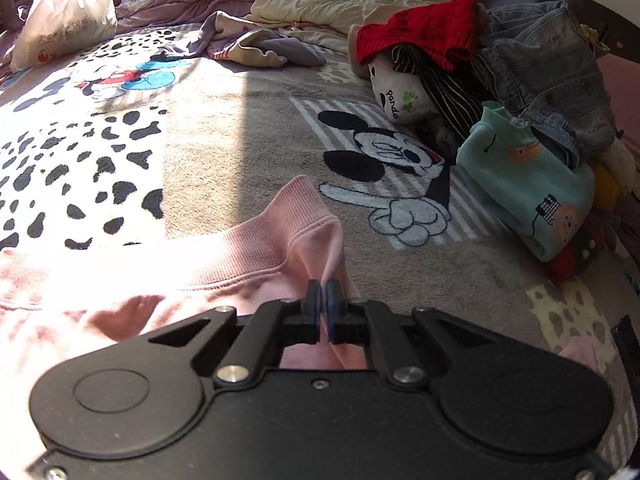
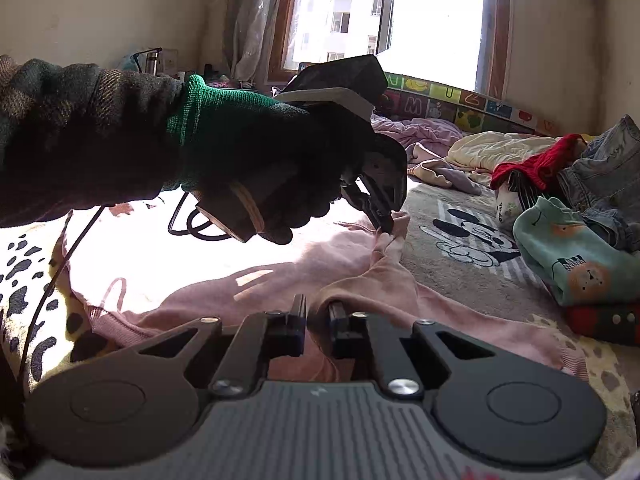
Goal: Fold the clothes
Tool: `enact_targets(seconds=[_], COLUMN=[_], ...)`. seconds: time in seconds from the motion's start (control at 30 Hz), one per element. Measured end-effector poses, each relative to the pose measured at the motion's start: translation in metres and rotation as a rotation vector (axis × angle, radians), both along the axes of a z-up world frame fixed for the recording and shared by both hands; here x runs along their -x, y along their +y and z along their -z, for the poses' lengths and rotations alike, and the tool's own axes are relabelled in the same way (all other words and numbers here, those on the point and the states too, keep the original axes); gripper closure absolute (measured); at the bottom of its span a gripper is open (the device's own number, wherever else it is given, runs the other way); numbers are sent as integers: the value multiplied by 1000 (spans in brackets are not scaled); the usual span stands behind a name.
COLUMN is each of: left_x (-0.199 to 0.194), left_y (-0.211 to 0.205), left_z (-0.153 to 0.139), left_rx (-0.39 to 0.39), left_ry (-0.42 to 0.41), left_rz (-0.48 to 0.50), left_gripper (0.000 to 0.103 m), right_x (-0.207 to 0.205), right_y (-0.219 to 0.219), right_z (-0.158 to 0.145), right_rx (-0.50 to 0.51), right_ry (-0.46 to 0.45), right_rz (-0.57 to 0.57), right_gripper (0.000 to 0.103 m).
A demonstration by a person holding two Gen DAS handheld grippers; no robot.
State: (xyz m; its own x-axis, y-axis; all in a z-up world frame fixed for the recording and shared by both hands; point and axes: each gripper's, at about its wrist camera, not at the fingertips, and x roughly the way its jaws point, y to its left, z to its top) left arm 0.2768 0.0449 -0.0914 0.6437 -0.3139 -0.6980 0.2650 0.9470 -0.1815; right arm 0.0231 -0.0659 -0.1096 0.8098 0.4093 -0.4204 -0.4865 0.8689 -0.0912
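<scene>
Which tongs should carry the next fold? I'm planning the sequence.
Probably the left tongs: they pinch the pink sweatshirt at its ribbed corner; the right tongs grip bunched mid-cloth.

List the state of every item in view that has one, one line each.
left gripper: shut on a fold of the pink sweatshirt.
right gripper: nearly shut, pinching pink fabric.
pink sweatshirt: spread on the blanket, unfolded, bunched where gripped.
teal garment: folded, on the pile.
denim garment: crumpled on the pile.
plastic bag: tied shut.
</scene>
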Motion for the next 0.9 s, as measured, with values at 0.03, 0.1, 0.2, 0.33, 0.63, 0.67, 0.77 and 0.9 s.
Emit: enact_targets(seconds=[0.03, 0.1, 0.2, 0.33, 0.63, 0.67, 0.77, 0.9], left_x=[0, -1, -5, -11, -13, -13, -11, -12], left_y=[5, 13, 22, 28, 32, 33, 35, 31], left_z=[0, 1, 3, 15, 25, 24, 21, 24], left_rx=[8, 27, 51, 51, 76, 87, 113, 120], left_ry=[2, 8, 15, 42, 36, 35, 31, 46], left_rz=[-8, -24, -44, -53, -53, -55, -58, -75], left_gripper=[101, 101, 101, 101, 101, 101, 100, 100], right_x=[0, -1, -3, -9, 23, 27, 30, 17], right_y=[4, 15, 30, 48, 37, 31, 13, 5], right_z=[1, 4, 9, 24, 16, 16, 13, 11], right_rx=[3, 21, 57, 128, 111, 112, 78, 36], right_ry=[2, 7, 14, 67, 78, 83, 90, 92], right_rz=[-16, -45, -74, -108, -146, -137, -92, -58], right_gripper=[90, 90, 90, 90, 29, 30, 31, 31])
